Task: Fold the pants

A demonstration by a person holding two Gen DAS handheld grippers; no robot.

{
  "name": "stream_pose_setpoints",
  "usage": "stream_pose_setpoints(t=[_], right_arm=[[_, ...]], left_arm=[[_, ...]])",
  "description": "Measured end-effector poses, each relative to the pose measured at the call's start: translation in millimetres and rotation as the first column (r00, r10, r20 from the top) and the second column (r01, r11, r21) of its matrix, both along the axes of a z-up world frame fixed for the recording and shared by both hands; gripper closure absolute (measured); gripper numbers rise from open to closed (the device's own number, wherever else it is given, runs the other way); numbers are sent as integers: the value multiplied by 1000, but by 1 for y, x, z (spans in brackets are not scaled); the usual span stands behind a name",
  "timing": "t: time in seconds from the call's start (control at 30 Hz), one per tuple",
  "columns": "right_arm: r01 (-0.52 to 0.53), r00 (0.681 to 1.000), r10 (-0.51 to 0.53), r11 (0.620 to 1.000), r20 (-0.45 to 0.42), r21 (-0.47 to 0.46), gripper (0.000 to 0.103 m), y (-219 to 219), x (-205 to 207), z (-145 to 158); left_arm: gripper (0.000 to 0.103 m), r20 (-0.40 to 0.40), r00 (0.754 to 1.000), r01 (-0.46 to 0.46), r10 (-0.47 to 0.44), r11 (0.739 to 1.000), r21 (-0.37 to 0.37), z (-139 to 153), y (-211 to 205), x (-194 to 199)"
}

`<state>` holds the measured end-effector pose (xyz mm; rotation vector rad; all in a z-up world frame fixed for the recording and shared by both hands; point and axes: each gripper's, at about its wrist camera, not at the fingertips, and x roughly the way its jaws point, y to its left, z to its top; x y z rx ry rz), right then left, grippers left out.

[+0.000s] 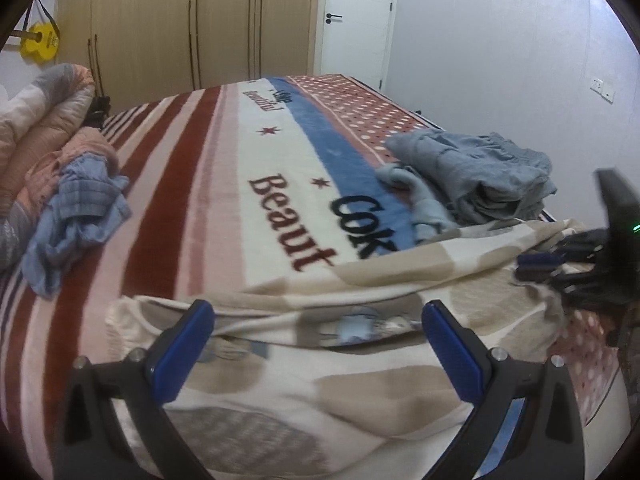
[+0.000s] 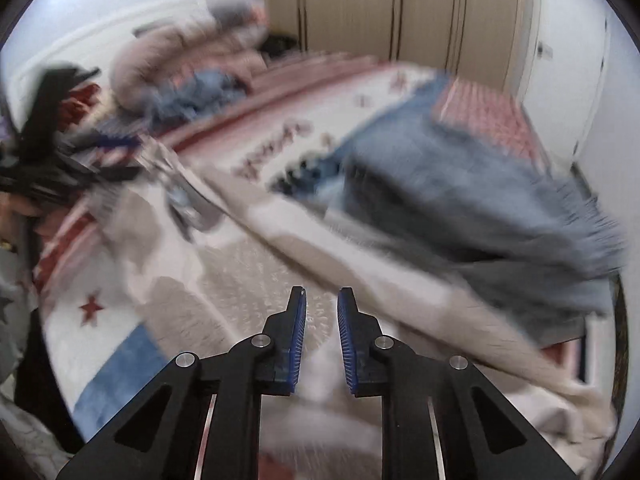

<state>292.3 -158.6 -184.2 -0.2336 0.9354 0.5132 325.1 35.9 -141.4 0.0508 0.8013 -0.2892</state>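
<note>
Cream pants with beige and grey patches (image 1: 360,392) lie flat across the near part of the bed, one long fold running across them. My left gripper (image 1: 318,316) hovers over their left part, jaws wide open with nothing between them. My right gripper (image 2: 322,300) points down at the same pants (image 2: 248,272). Its blue pads stand a narrow gap apart, and only blurred cloth shows below. In the left wrist view the right gripper (image 1: 536,268) sits at the pants' right edge. The left gripper (image 2: 116,140) is a dark blur at the left of the right wrist view.
A striped and dotted blanket (image 1: 248,160) covers the bed. A stack of folded grey-blue clothes (image 1: 480,172) sits at the right, beyond the pants. A crumpled blue garment (image 1: 76,216) and a pink quilt (image 1: 36,128) lie at the left. Behind the bed stand a wardrobe (image 1: 180,20) and a door (image 1: 356,16).
</note>
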Motion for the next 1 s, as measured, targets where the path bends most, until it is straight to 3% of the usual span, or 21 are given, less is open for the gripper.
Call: stream_pose_setpoints(t=[0.07,0.2,0.27,0.43,0.53,0.63,0.73,0.83,1.0], right_arm=[[24,1000,-24,1000,1,-18,93,2,11,-13],[82,995,-86,995,57,63,93,-8,34,-4],[106,992,-110,993,63,58,94,-12,46,-1],[178,983,-175,983,-47,49,100,-14,75,-17],[168,985,-167,985,-46,35,90,-10,73,-15],[144,989,-140,987,-48,77,64,-2,59,-1],[104,995,-104,986,-7,127,62,8,34,17],[72,997,-74,983,6,171,62,23,12,26],[21,1000,-24,981,12,191,62,49,-12,28]], left_arm=[[1,-2,1000,-7,7,1000,-1,0,9,3],[1,-7,999,-31,31,1000,-4,-5,25,5],[1,-13,999,-40,40,999,-8,-7,30,6],[1,-19,995,-98,98,995,-10,-14,50,-8],[1,-32,989,-144,144,990,-3,-17,68,-30],[1,-35,979,-201,201,979,-13,-16,90,-52],[1,-80,962,-266,262,963,-38,-25,111,-71],[1,-144,945,-312,294,943,-117,-40,129,-85],[1,-277,940,-300,198,867,-398,-66,133,-97]])
